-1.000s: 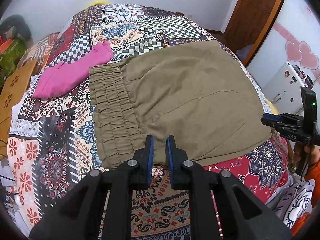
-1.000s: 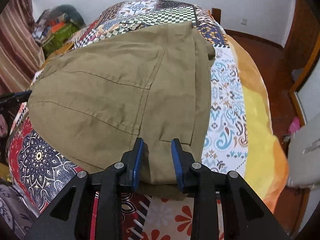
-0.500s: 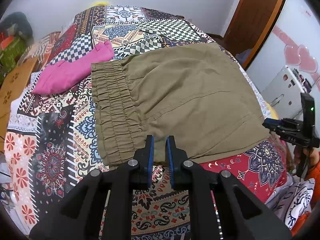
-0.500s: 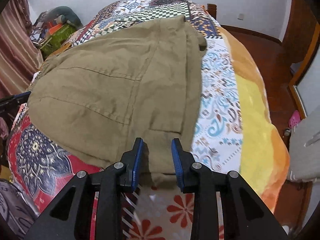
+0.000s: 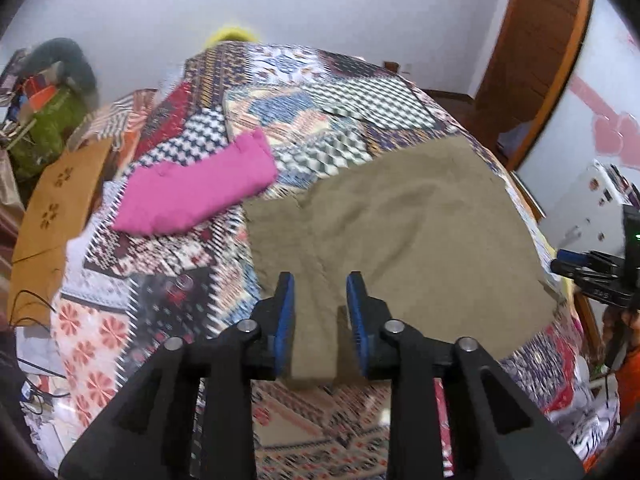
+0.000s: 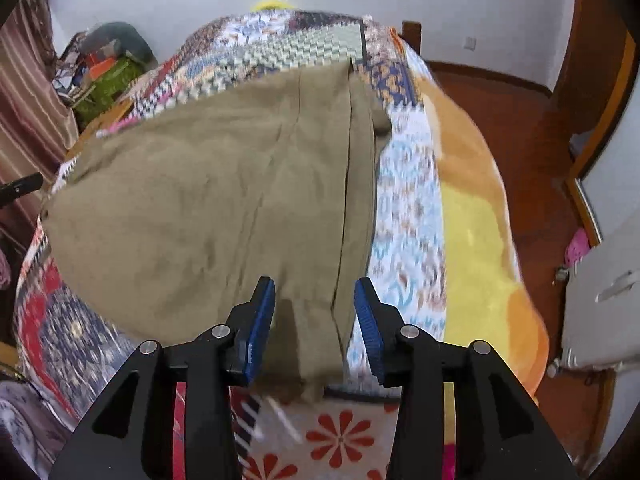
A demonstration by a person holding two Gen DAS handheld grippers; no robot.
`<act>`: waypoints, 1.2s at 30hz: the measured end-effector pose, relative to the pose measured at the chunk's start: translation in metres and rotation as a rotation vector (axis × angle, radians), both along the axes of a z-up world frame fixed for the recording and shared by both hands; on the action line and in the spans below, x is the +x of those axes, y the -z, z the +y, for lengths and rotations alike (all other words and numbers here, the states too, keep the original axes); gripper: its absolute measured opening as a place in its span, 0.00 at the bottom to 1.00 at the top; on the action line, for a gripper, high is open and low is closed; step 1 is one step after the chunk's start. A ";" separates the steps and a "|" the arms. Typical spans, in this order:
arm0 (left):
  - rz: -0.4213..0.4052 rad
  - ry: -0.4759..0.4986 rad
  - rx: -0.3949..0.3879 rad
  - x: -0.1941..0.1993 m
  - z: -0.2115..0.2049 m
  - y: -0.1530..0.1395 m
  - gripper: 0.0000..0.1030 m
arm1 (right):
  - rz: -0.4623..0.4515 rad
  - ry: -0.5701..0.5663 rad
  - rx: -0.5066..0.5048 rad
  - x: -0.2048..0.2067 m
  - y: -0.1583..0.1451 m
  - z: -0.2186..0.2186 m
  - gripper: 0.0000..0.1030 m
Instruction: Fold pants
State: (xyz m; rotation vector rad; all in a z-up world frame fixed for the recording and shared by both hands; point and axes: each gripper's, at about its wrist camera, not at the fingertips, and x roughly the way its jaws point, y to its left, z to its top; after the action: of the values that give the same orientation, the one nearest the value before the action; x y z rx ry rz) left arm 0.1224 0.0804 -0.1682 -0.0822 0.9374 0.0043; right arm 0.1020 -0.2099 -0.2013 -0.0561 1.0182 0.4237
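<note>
My left gripper point(image 5: 320, 312) has its blue-padded jaws spread apart, with a strip of the olive pants point(image 5: 400, 232) hanging between them; the cloth does not fill the gap, and I cannot tell whether either pad touches it. My right gripper point(image 6: 314, 320) is likewise parted wide, its pads standing either side of the near edge of the pants point(image 6: 224, 200), where layers of fabric overlap along a lengthwise fold line. Neither tool is clamped on the cloth.

Beyond the jaws the pants lie spread flat across the patchwork bedspread point(image 5: 168, 264), taking up the near right part of the bed in the left view. Both pictures are blurred, so the seams are soft. In the left view the right gripper point(image 5: 592, 272) shows at the far right edge, beside the pants' far corner.

Further on, a folded pink garment point(image 5: 200, 184) lies on the bedspread just beside the pants' upper left corner. To the right of the pants, an orange and yellow blanket point(image 6: 472, 208) covers the bed's side. A white wall point(image 5: 360, 12) stands behind.
</note>
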 end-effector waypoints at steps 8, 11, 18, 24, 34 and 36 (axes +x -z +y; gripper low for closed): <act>0.012 -0.081 -0.006 0.041 0.029 0.007 0.34 | -0.099 0.010 0.012 0.036 -0.025 0.010 0.40; 0.037 -0.093 -0.054 0.055 0.037 0.017 0.36 | -0.114 0.018 0.012 0.052 -0.027 0.010 0.40; 0.102 -0.099 -0.092 0.087 0.042 0.044 0.36 | -0.132 0.030 -0.008 0.098 -0.020 0.015 0.41; 0.130 -0.096 -0.107 0.105 0.043 0.060 0.40 | -0.119 0.012 -0.004 0.135 -0.008 0.025 0.41; 0.155 -0.109 -0.136 0.117 0.046 0.069 0.43 | -0.096 -0.048 -0.011 0.181 0.013 0.055 0.41; 0.152 -0.109 -0.133 0.115 0.046 0.069 0.44 | -0.096 -0.057 -0.018 0.189 0.014 0.059 0.41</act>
State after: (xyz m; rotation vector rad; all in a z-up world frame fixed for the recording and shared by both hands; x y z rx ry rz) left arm 0.2371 0.1264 -0.2374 -0.2589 1.0841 0.0503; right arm 0.2915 -0.1509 -0.2157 -0.1201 0.9276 0.4595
